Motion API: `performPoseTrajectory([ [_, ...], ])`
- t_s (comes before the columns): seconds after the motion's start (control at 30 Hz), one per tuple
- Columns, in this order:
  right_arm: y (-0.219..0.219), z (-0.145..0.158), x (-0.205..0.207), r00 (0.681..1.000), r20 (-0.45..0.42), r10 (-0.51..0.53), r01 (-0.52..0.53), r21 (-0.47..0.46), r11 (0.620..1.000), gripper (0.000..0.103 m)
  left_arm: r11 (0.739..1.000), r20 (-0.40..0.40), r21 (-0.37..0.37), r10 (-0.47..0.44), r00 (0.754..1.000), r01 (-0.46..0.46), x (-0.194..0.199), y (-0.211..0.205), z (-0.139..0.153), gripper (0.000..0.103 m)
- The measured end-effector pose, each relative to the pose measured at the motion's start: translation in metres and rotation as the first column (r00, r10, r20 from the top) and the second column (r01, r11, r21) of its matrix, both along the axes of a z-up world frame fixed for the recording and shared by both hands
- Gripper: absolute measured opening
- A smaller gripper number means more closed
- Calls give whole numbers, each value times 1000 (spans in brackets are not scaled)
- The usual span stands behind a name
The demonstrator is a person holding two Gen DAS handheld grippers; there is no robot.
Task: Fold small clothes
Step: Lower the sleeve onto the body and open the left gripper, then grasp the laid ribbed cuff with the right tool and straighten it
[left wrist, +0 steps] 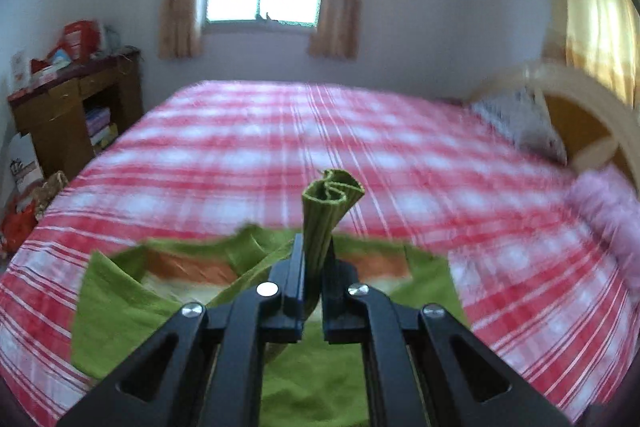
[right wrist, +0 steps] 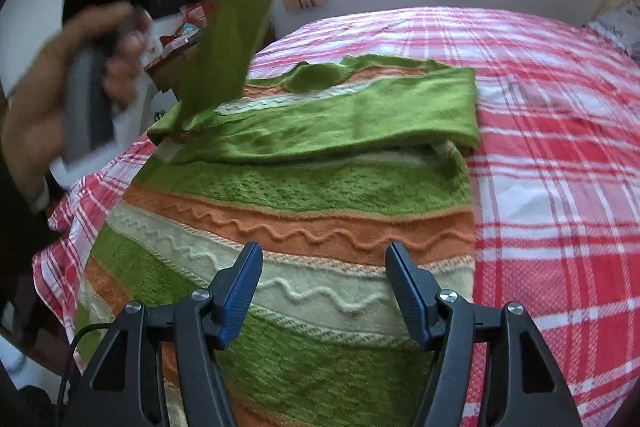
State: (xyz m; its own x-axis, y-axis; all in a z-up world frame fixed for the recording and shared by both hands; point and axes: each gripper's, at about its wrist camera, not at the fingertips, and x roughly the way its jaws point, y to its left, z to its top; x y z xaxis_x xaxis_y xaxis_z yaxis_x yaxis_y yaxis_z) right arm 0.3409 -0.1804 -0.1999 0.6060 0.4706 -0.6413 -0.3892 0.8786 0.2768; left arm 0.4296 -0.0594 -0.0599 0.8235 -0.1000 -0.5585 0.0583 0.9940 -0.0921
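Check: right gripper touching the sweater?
Apart. Right wrist view: right gripper hangs open above the sweater; both fingers are clear of the knit.

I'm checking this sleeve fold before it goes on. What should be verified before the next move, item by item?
1. Left claw shut on the sleeve cuff: ok.
2. Sleeve lifted clear of the sweater: ok.
3. Other sleeve already folded across the body: ok.
4. Right claw open, holding nothing: ok.
5. Sweater lying flat on the checked bedsheet: ok where visible; near hem out of view, cannot tell.
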Motion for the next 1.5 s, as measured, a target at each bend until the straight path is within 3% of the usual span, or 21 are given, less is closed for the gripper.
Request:
performPoseTrajectory([
  [0.17,1,-3,-1,1000,4,-1,1,4,1000,65,997,-103,71,-35,994,42,13,-33,-40,8],
  [0.23,3,-4,-2,1000,13,5,-4,-5,1000,67,991,-127,102,-70,989,83,10,-41,-46,17],
  [0.27,3,-4,-2,1000,17,8,-7,-4,1000,68,988,-129,117,-84,988,99,5,-42,-46,32],
  [0.3,2,-5,-3,1000,18,8,-8,3,1000,68,984,-118,149,-83,990,100,-3,-42,-44,54],
  [0.37,0,-5,-3,1000,17,8,-9,19,1000,68,977,-57,196,-69,996,79,-19,-36,-39,76],
  [0.43,-1,-5,-4,1000,17,9,-10,29,1000,68,970,1,233,-70,998,68,-38,-18,-32,79],
  [0.5,0,-5,-4,1000,19,9,-9,32,999,68,966,3,255,-49,999,46,-47,2,-31,85],
  [0.6,0,-5,-5,1000,19,9,-9,37,999,68,953,-4,301,27,1000,-24,-59,44,-40,87],
  [0.73,-1,2,-6,1000,22,-4,3,38,999,68,908,-48,390,184,982,-152,-72,102,-65,88],
  [0.87,-2,48,-8,993,112,-26,20,61,998,68,919,-123,328,272,955,-219,-73,141,-83,89],
  [0.93,4,62,7,995,96,-31,27,45,999,68,924,-150,296,295,944,-242,-69,152,-89,90],
  [1.03,14,69,46,998,52,-36,34,32,999,59,933,-196,238,317,928,-268,-63,162,-100,90],
  [1.13,24,54,90,998,-27,-60,60,-12,998,54,942,-223,161,326,919,-295,-68,172,-107,90],
  [1.23,38,30,125,995,-77,-70,65,-70,995,42,942,-245,117,333,910,-313,-71,179,-112,94],
  [1.3,48,15,137,990,-126,-57,42,-116,992,26,942,-250,105,335,908,-318,-72,179,-113,99],
  [1.37,54,13,139,994,-91,-64,50,-156,987,10,942,-255,111,336,907,-318,-72,179,-114,100],
  [1.5,55,33,126,999,-4,-36,34,-185,982,9,944,-258,96,330,908,-315,-72,183,-115,101],
])
